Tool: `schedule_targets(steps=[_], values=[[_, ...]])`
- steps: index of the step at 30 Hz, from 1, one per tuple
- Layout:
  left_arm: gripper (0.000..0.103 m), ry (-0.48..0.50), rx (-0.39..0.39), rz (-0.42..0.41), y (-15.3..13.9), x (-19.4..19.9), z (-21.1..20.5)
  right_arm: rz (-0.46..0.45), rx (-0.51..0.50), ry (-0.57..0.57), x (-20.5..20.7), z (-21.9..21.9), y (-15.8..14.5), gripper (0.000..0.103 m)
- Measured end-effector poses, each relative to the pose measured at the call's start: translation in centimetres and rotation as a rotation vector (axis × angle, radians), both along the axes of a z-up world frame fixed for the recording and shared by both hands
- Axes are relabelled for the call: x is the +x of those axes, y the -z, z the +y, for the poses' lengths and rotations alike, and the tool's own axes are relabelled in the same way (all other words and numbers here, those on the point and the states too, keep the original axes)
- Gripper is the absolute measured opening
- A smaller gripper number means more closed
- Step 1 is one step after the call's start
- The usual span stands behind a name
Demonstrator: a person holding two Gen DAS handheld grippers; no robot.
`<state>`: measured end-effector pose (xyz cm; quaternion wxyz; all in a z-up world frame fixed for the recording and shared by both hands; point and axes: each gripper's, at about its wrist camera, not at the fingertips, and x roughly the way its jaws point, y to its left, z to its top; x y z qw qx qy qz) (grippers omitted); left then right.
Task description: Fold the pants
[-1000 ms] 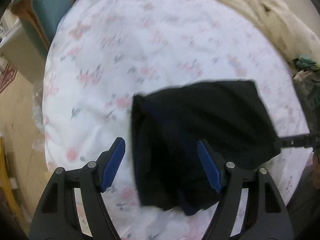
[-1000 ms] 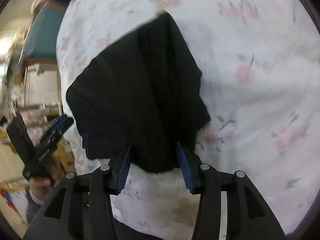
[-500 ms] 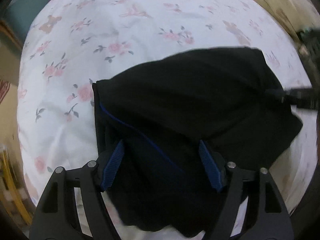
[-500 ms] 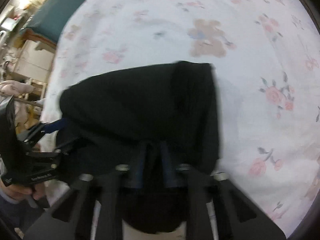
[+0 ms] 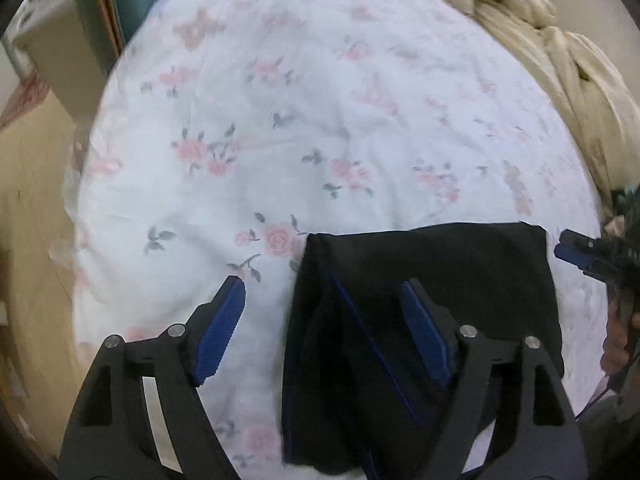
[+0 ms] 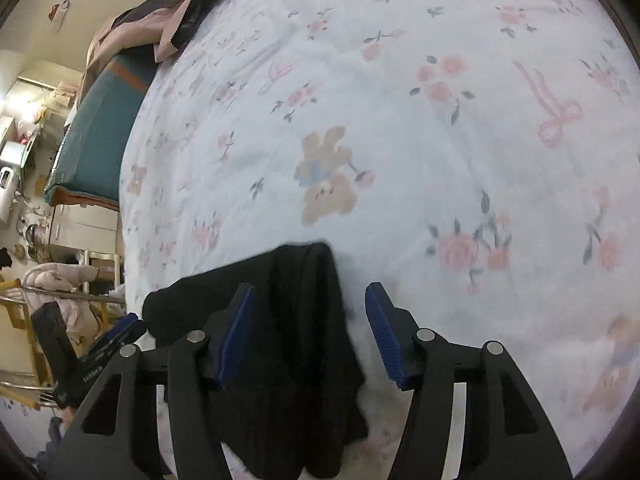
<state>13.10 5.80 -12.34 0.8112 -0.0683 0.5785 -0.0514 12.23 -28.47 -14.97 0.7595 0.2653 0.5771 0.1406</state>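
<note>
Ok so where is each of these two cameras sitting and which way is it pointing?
Left wrist: on the left gripper, looking down its open fingers at the black pants on the floral bedsheet; the right gripper shows at the right edge.
Right wrist: on the right gripper, open above the pants' edge; the left gripper shows at lower left.
Shared: pants, bedsheet, each other's gripper.

My 2 cameras look forward along my fingers, down onto the flowered bed sheet (image 5: 304,92). The left wrist view sits close over the near edge of the dark pants (image 5: 432,280), facing the far beige bedding (image 5: 560,56). The right wrist view looks from the pants' other side. Both share the pants and sheet.
</note>
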Motion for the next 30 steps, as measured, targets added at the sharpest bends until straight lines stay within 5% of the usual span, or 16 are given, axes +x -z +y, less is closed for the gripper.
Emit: schedule_targets(steps=[6,9,11,12,15,26,30], values=[[0.077,-0.008,-0.058,-0.048,0.9,1.8,-0.1,0.025,0.001,-0.064,1.1,0.8,1.7,0.054],[0.076,-0.002,-0.064,-0.001,2.0,2.4,-0.9,0.029,-0.029,-0.097,1.2,1.6,2.4,0.053],[0.059,0.01,-0.067,-0.007,2.0,2.6,-1.2,0.02,-0.044,-0.11,1.4,1.7,2.4,0.036],[0.039,0.04,-0.081,0.011,2.1,2.8,-1.6,0.026,-0.038,-0.121,1.5,1.7,2.5,0.018],[0.021,0.133,-0.06,-0.024,1.2,2.6,-3.0,-0.023,-0.045,-0.147,1.5,2.0,1.8,0.012],[0.016,0.168,-0.055,-0.089,-1.1,3.4,-3.0,-0.088,-0.07,-0.103,2.3,-0.4,-0.7,0.005],[0.027,0.155,-0.021,-0.075,-0.7,3.7,-3.1,-0.047,-0.056,-0.099,2.3,-0.7,0.2,0.011]])
